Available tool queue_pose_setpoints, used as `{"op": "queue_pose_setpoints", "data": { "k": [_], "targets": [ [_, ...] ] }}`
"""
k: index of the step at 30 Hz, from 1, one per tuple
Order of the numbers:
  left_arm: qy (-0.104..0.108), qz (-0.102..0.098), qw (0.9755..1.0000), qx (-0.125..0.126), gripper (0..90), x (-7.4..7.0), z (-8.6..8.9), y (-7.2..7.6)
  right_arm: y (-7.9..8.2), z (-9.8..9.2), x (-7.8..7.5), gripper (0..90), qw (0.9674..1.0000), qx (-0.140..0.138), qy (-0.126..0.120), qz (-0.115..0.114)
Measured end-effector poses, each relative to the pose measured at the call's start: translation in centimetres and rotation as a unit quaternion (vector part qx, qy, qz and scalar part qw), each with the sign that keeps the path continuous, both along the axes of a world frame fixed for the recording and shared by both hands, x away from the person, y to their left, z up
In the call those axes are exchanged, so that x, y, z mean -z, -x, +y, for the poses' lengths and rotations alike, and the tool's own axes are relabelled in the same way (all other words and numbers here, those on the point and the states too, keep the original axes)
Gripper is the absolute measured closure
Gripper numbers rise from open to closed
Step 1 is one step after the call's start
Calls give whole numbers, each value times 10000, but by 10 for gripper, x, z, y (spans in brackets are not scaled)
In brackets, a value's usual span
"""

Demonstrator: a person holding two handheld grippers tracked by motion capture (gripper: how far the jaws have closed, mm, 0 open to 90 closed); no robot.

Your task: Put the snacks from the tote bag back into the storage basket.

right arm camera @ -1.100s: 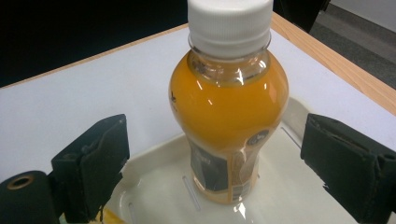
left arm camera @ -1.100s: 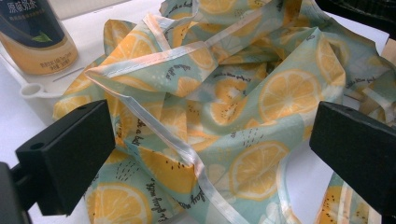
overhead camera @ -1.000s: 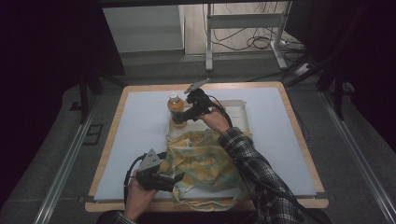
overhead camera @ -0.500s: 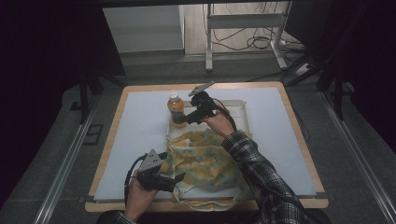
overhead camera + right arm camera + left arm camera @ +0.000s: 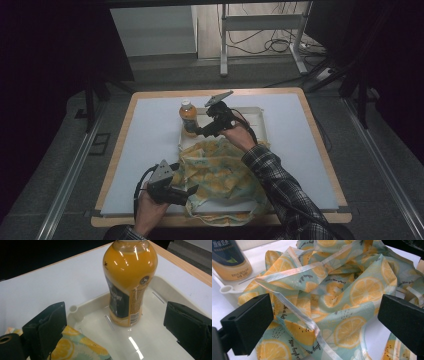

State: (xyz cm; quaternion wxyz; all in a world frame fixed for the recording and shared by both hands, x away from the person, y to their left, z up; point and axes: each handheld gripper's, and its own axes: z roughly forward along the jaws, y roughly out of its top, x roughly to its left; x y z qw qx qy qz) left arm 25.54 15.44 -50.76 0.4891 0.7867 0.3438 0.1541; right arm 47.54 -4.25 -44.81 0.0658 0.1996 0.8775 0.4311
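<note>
High view first: the table (image 5: 150, 150) carries a white tray (image 5: 255, 120) past its centre, and a lemon-print bag (image 5: 225, 170) lies crumpled from the tray's near rim down to the table's 6 o'clock edge. The bottle (image 5: 188, 118) stands upright in the tray's 9 o'clock corner, its long axis vertical, cap up. The right gripper (image 5: 202, 131) sits just beside it, at about 4 o'clock from the bottle, and is much the nearer tool; the left gripper (image 5: 192, 192) is well apart from the bottle, down at the bag's 8 o'clock edge. In the right gripper view the bottle (image 5: 130, 282) rises straight ahead at 12 o'clock between the two spread jaws, which do not touch it; so the coming move, as I judge it, is a short push forward and a squeeze across its waist. The bottle is clear plastic full of orange drink, with a dark label band and small print. In the left gripper view the jaws also stand wide apart, gripping nothing, with a seamed fold of the bag (image 5: 324, 302) lying between them and the bottle (image 5: 229, 262) at 11 o'clock beyond.
</note>
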Motion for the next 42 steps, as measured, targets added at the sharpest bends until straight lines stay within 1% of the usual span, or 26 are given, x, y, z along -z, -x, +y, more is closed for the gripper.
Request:
{"op": "queue_pose_setpoints", "data": {
  "k": [7,10,12,16,25,29,42],
  "targets": [
    [-8,-2,10000,-15,3,0,0,0,7,-5,0,42,10000,-17,26,8],
    [-9,-4,10000,-16,3,0,0,0,10,-8,0,34,10000,-1,-19,41],
    [-8,-2,10000,-15,3,0,0,0,12,-9,0,29,10000,-22,-19,26],
    [-4,3,10000,-16,3,0,0,0,16,-13,-1,24,10000,-26,45,19],
    [-13,17,10000,-9,4,0,0,0,26,-22,0,12,10000,-42,26,83],
    [-4,34,10000,-11,6,1,0,0,29,-26,0,3,10000,-22,-7,69],
    [-37,12,10000,-9,5,1,0,-1,41,-40,-3,0,9999,14,-31,123]
  ]
}}
